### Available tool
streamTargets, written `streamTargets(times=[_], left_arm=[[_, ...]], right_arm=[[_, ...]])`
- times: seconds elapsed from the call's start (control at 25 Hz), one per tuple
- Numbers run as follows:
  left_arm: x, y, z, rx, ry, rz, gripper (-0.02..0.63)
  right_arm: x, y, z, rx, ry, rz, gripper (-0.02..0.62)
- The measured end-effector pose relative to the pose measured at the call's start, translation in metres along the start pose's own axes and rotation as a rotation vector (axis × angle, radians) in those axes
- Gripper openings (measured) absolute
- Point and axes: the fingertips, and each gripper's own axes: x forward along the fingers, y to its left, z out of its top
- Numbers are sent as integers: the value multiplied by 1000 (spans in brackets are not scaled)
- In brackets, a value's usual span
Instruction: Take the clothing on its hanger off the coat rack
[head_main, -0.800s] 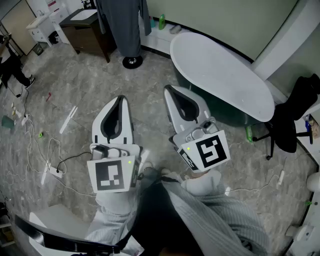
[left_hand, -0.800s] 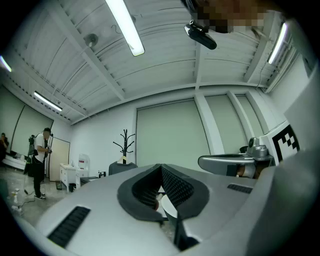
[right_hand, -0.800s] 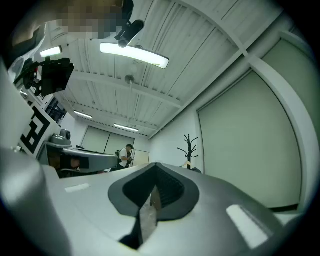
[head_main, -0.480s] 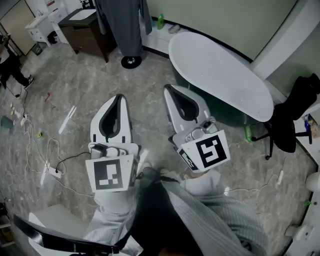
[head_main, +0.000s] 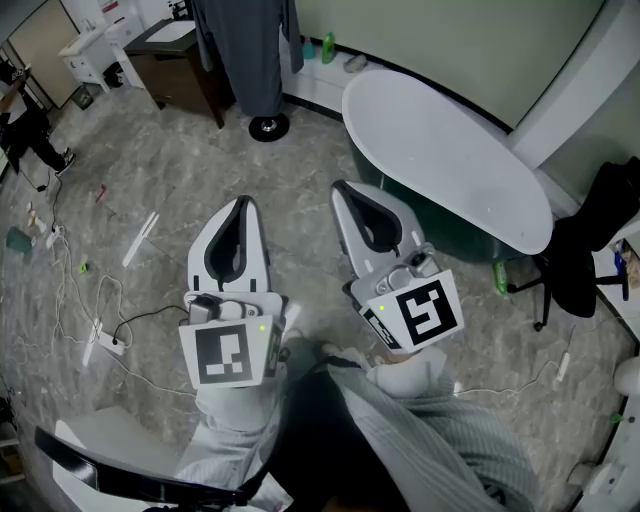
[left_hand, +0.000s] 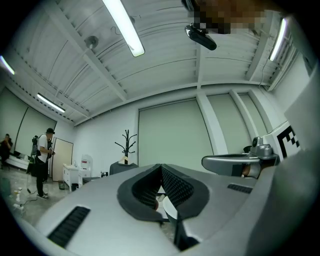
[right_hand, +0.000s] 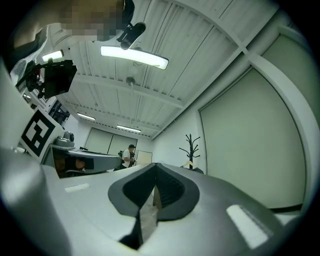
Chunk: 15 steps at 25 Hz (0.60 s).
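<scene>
Grey marbled floor (head_main: 300, 190), cables (head_main: 75, 290) at left, white oval table (head_main: 450, 150) at upper right; dark grey garment on its hanger (head_main: 245, 45) hangs on the black coat rack (head_main: 268, 125) at top centre, well apart; left gripper (head_main: 240, 205) and right gripper (head_main: 345, 192) clenched, empty; the step looks to be the approach; next: close in, part jaws.

The person holds two grippers level and side by side, pointing away from the body. The left gripper (head_main: 239, 208) and right gripper (head_main: 350, 194) both have jaws closed together, empty. Grey sleeves (head_main: 440, 430) cover both forearms.
</scene>
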Motion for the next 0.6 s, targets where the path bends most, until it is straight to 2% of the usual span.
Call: streamTargets(times=[0.12, 0.24, 0.44, 0.6], left_arm=[[0, -3, -6, -1, 10, 33, 5], [11, 15, -15, 3, 21, 68, 5], [65, 67, -32, 17, 24, 100, 5], [131, 125, -36, 57, 11, 90, 5]], right_arm=[[-3, -5, -5, 7, 1, 26, 2], [14, -8, -13, 5, -2, 46, 2], [86, -26, -39, 9, -3, 71, 2], [171, -47, -55, 6, -20, 73, 2]])
